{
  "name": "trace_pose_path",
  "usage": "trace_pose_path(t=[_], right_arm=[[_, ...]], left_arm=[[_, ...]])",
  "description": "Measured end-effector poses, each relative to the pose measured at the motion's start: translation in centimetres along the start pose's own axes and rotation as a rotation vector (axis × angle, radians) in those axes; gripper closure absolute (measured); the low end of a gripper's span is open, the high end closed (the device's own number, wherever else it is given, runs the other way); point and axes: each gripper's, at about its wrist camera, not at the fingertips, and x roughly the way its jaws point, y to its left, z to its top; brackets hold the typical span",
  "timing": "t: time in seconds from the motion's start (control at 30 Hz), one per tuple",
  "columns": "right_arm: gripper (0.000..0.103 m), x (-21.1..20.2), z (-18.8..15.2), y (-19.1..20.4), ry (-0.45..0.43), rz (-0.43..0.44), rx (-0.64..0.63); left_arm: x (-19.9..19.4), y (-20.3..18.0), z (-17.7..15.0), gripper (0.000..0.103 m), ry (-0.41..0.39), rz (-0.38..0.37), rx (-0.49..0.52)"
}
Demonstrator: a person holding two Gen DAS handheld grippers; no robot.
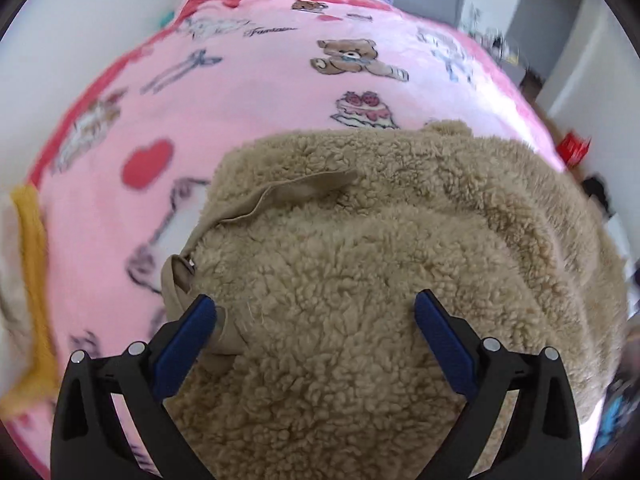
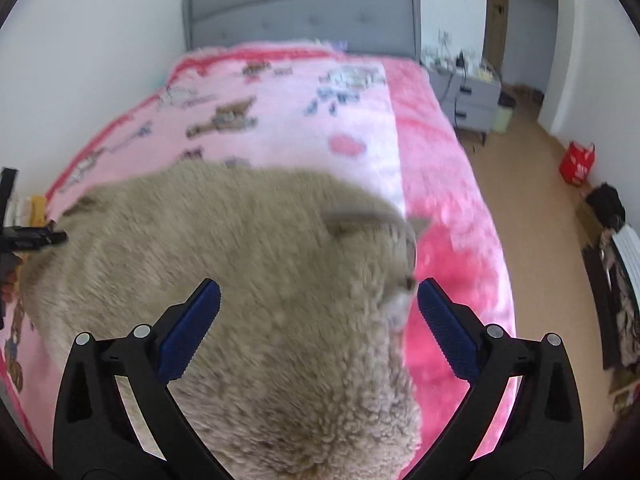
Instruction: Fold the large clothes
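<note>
In the left wrist view, the left gripper (image 1: pixel 316 314) hangs over a tan fleece garment (image 1: pixel 360 264) that lies bunched on a pink printed blanket (image 1: pixel 240 92) covering the bed. Its blue fingers (image 1: pixel 188 340) stand wide apart with nothing pinched between them. The left one sits beside a smooth beige lining flap (image 1: pixel 280 196) at the garment's edge; whether it brushes the cloth cannot be told. A yellow cloth (image 1: pixel 30 248) lies at the blanket's left margin.

In the right wrist view, the right gripper (image 2: pixel 318 306) is likewise spread wide and empty, above the garment's right edge, where the fleece meets the blanket's brighter pink border (image 2: pixel 448 216). The pile is blurred here. The left gripper shows as a dark shape at the far left (image 2: pixel 28 236). A grey headboard (image 2: pixel 300 8), a bedside cabinet (image 2: pixel 472 96) and a red bag (image 2: pixel 576 162) on the floor lie beyond.

Judging by both released grippers over an already doubled-up garment, one fold appears laid down and let go. The next move likely calls for finding a fresh edge or corner on each side, pinching the thick pile securely, and carrying both across together so the bulky fleece lands evenly.
</note>
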Motion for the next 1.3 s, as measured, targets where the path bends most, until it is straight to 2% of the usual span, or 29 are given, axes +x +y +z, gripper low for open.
trace_pose_path(t=[0.07,0.1,0.2,0.3,0.37,0.4,0.43,0.5,0.53,0.63,0.8,0.93,1.03,1.13,1.3], right_arm=[[0.013,1.5,-1.1,-0.2,0.05,-0.021,0.008],[0.013,2.4,-1.7,-0.9,0.073,0.0,0.061],[0.008,3.7,-2.7,-2.7,0.098,0.033,0.19],[0.008,4.8,-3.9,-3.8,0.11,0.073,0.261],[0.008,5.4,-4.7,-4.6,0.116,0.108,0.32],[0.007,5.7,-5.2,-5.1,0.137,0.037,0.332],[0.007,6.1,-5.9,-5.8,0.147,0.025,0.334],[0.008,6.2,-7.2,-7.2,0.122,0.104,0.432],[0.008,6.2,-7.5,-7.4,0.119,0.113,0.44],[0.008,6.5,-7.7,-7.1,0.11,0.099,0.408],[0.008,6.9,-8.1,-7.5,0.107,0.098,0.43],[0.008,4.6,-7.0,-6.5,0.073,0.093,0.4],[0.008,2.3,-5.4,-5.1,0.04,0.116,0.291],[0.008,0.7,-4.4,-3.4,0.028,0.095,0.186],[0.008,-1.4,-3.0,-1.0,-0.01,0.066,0.099]], left_arm=[[0.8,0.5,-0.3,0.005,0.008,-0.02,-0.009],[1.3,0.5,-0.5,0.005,0.009,-0.02,0.003],[2.0,1.0,-1.1,0.004,0.0,-0.044,0.008],[2.8,1.9,-1.4,0.004,0.029,-0.104,-0.035],[3.2,2.5,-1.7,0.004,0.022,-0.138,-0.055],[3.3,2.6,-2.0,0.004,0.01,-0.136,-0.044],[3.4,2.6,-2.1,0.004,0.004,-0.13,-0.041],[3.5,2.7,-2.6,0.004,-0.01,-0.149,-0.053],[3.5,2.7,-2.6,0.004,-0.018,-0.149,-0.057],[3.5,2.6,-2.8,0.004,-0.036,-0.143,-0.047],[3.6,2.9,-3.3,0.004,-0.048,-0.159,-0.057],[3.0,2.5,-3.2,0.004,-0.066,-0.119,-0.034],[2.0,1.9,-2.7,0.004,-0.058,-0.093,-0.009],[1.2,1.8,-2.0,0.004,-0.04,-0.087,-0.018],[-0.2,2.3,-1.5,0.005,-0.055,-0.103,-0.038]])
